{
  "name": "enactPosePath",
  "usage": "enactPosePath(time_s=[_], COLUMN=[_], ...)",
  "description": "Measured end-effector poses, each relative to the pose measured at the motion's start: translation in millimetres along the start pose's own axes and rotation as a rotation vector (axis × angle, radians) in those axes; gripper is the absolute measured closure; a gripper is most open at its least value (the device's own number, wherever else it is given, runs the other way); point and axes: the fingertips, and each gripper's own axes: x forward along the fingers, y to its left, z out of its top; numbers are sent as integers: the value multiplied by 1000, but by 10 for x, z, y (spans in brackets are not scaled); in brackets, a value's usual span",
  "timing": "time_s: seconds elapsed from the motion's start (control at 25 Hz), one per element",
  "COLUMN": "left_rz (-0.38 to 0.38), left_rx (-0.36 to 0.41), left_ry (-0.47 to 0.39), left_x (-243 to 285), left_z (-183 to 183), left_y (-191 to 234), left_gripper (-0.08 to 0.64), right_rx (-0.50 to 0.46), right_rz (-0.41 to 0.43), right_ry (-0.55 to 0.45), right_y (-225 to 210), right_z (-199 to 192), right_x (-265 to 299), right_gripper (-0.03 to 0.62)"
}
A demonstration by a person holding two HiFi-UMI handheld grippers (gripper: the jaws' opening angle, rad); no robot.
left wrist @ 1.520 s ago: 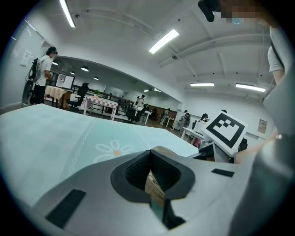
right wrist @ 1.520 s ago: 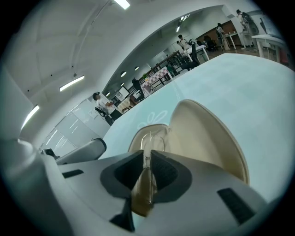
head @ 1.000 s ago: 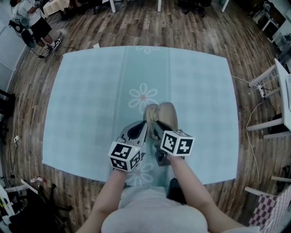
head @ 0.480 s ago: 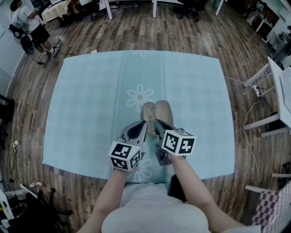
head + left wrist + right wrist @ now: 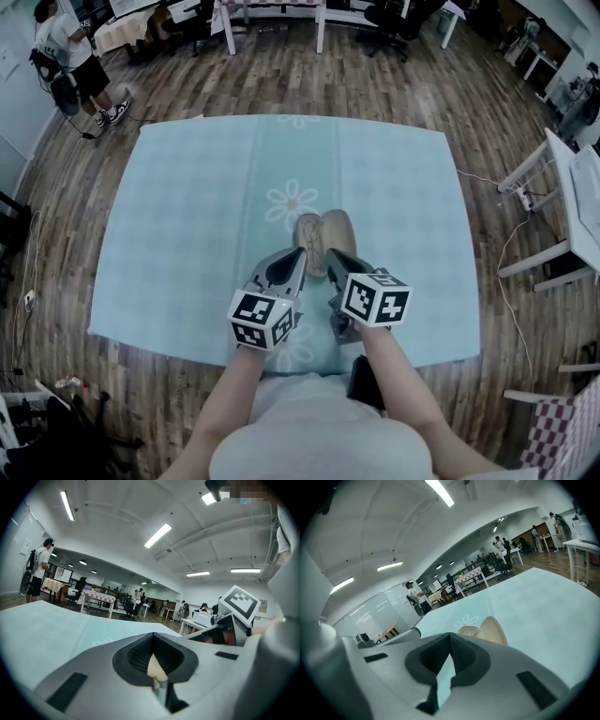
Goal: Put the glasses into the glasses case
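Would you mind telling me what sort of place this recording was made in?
Probably a large open-plan office or lab hall: a wood-plank floor, rows of tables with office chairs, and strip lights overhead.

L gripper (image 5: 298, 254) & R gripper (image 5: 330, 253) side by side, tips fwd, pitched slightly down. Both jaw pairs closed, tips meeting. Forearms (image 5: 228, 394) converge twd centre.

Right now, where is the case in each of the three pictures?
Head view: case, centre of the table, just below the flower print.
Left gripper view: only a beige sliver, low centre, between the jaws.
Right gripper view: centre, just above the jaws.
Shared landmark: the standing person in white shirt, beyond the table.
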Motion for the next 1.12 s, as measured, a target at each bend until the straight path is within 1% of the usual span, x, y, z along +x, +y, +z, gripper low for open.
enactPosePath(time_s=[0.2, 0.44, 0.56, 0.72, 0.8, 0.92, 1.12], left_rz=[-8, -17, -27, -41, -46, -54, -67], left_rx=[12, 22, 19, 36, 41, 59, 106], left_ry=[-33, -54, -69, -83, -93, -118, -153], left_x=[-85, -220, -268, -318, -345, -391, -481], left_z=[102, 149, 194, 200, 212, 278, 386], left_y=[-55, -134, -173, -254, -303, -369, -462], left_gripper=[552, 552, 552, 551, 552, 552, 552], right_rx=[-32, -116, -175, -302, -350, -385, -424], right_rz=[11, 9, 0, -31, -36, -30, -21], right_ry=[-36, -81, -115, -194, -231, -271, -311], right_y=[105, 241, 314, 380, 418, 499, 620], right_z=[77, 131, 182, 241, 280, 342, 346], right_x=[-129, -302, -397, -561, -646, -744, -858], right_gripper=[586, 586, 586, 586, 586, 586, 586])
